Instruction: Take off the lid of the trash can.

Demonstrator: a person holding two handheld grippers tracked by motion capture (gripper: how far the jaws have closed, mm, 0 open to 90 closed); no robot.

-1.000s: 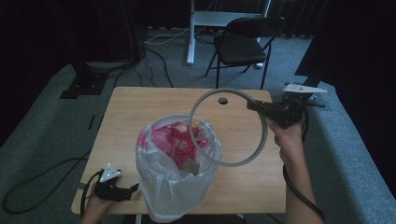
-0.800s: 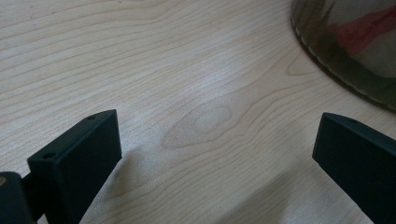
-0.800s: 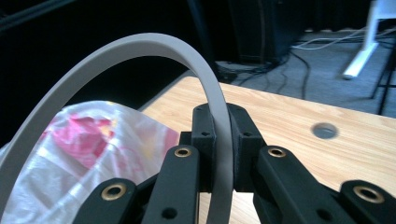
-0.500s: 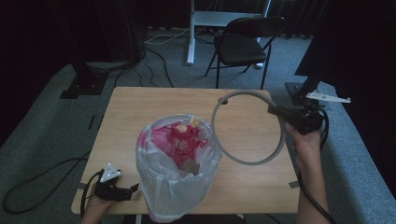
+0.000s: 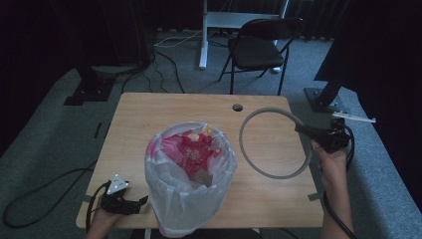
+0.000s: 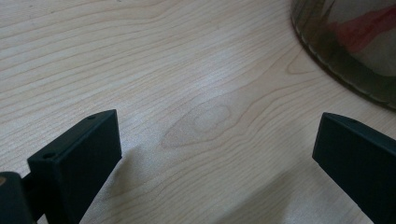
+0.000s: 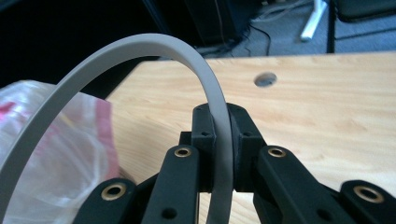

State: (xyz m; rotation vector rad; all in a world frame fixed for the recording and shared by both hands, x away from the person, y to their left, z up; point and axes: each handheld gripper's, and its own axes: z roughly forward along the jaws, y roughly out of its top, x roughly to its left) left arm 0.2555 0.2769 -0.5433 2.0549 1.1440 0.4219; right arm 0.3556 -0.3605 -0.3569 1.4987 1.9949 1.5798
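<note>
In the high view, the person is standing at the near edge of the wooden table [image 5: 149,114], and the right gripper [image 5: 304,130] is pinching a grey ring [image 5: 274,143] at its right side. The ring is hanging just above the right part of the table, beside the bin [image 5: 190,179], which is lined with a clear bag and is holding pink rubbish. The left gripper [image 5: 142,200] is resting at the near left corner, close to the bin but apart from it. In the left gripper view, its two black jaws are standing wide apart over bare wood, with nothing between them, and the foot of the bin [image 6: 345,51] is showing at the far right. In the right gripper view, the jaws are pressing together on the thin band of the ring [image 7: 140,46], which is arching up and to the left toward the bag [image 7: 60,154]. I am judging that the ring, which looks like the bag holder of the bin, is being put aside on the table. The next move is calling for lowering it flat on the free wood at the right, then spreading the jaws, and keeping it away from the bag.
</note>
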